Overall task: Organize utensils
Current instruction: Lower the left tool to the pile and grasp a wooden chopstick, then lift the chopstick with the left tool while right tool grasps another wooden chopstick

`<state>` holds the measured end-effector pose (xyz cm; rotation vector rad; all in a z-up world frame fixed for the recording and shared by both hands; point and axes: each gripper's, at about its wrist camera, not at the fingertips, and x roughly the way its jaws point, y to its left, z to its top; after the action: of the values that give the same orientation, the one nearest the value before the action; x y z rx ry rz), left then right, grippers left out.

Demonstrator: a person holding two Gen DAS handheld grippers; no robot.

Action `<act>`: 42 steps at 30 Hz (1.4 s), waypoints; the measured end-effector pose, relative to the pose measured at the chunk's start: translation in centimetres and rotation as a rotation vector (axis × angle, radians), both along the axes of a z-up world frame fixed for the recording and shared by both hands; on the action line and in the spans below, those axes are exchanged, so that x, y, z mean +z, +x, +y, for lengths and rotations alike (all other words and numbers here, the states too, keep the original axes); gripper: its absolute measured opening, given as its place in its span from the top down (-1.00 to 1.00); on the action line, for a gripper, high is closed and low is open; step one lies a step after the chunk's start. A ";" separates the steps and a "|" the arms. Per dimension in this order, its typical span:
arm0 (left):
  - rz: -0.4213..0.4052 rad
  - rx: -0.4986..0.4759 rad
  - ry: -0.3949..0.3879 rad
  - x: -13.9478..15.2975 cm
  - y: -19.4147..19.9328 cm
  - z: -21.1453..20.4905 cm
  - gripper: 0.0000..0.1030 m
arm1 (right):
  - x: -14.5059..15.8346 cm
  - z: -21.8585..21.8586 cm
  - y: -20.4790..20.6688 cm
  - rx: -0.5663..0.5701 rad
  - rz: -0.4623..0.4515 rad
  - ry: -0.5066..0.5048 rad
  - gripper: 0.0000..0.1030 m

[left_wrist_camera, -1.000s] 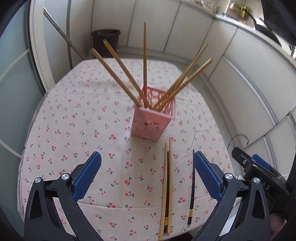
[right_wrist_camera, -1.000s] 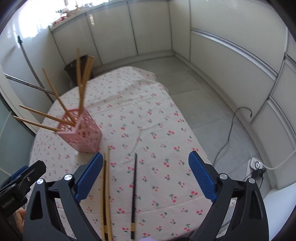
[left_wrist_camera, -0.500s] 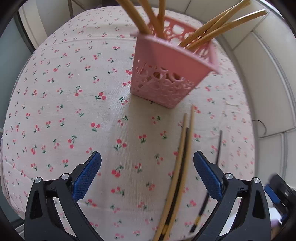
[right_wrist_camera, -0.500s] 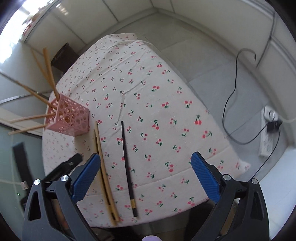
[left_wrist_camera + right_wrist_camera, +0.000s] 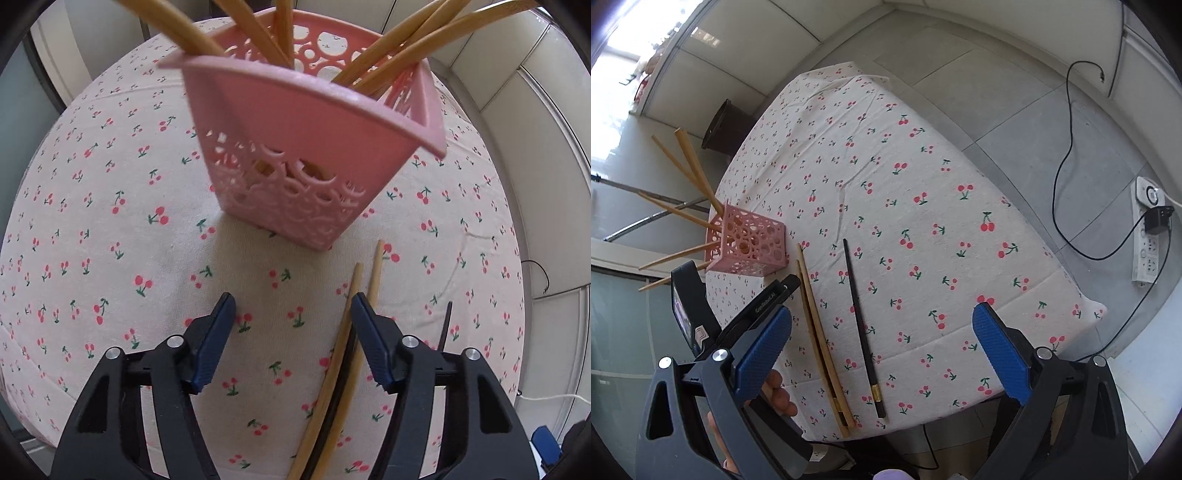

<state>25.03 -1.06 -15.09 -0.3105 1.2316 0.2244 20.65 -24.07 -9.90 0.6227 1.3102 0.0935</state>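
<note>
A pink perforated holder (image 5: 295,155) stands on the cherry-print tablecloth (image 5: 92,240) with several bamboo chopsticks (image 5: 406,48) leaning out of it. It also shows in the right wrist view (image 5: 750,245). My left gripper (image 5: 291,325) is open and empty, close in front of the holder. Two bamboo chopsticks (image 5: 343,350) with a dark one between them lie under its right finger. They also show in the right wrist view (image 5: 822,343), beside a lone black chopstick (image 5: 862,332). My right gripper (image 5: 882,350) is open and empty, high above the table's near edge.
The left gripper's body (image 5: 757,310) and the person's hand (image 5: 775,395) sit at the table's left front. A dark bin (image 5: 727,125) stands on the floor beyond the table. A power strip (image 5: 1147,236) and a cable (image 5: 1067,122) lie on the floor at right.
My left gripper has moved forward and down to the holder and its jaws have narrowed. My right gripper has risen and tilted to look down on the table.
</note>
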 end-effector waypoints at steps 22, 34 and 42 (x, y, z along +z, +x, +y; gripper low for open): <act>-0.116 -0.140 -0.122 4.5 -3.6 -1.0 0.91 | -2.5 6.1 3.9 0.125 0.025 -0.036 -0.85; -0.209 -0.111 -0.230 10.2 -7.9 6.2 0.91 | -5.0 15.7 6.4 0.313 -0.068 -0.212 -0.20; -0.212 -0.124 -0.273 10.9 -8.3 7.3 0.91 | -6.7 17.9 7.8 0.323 -0.132 -0.324 0.26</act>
<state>16.71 6.28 -4.21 -0.4803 1.0667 -0.0838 28.46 -6.16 -16.58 0.1247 1.2544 0.1787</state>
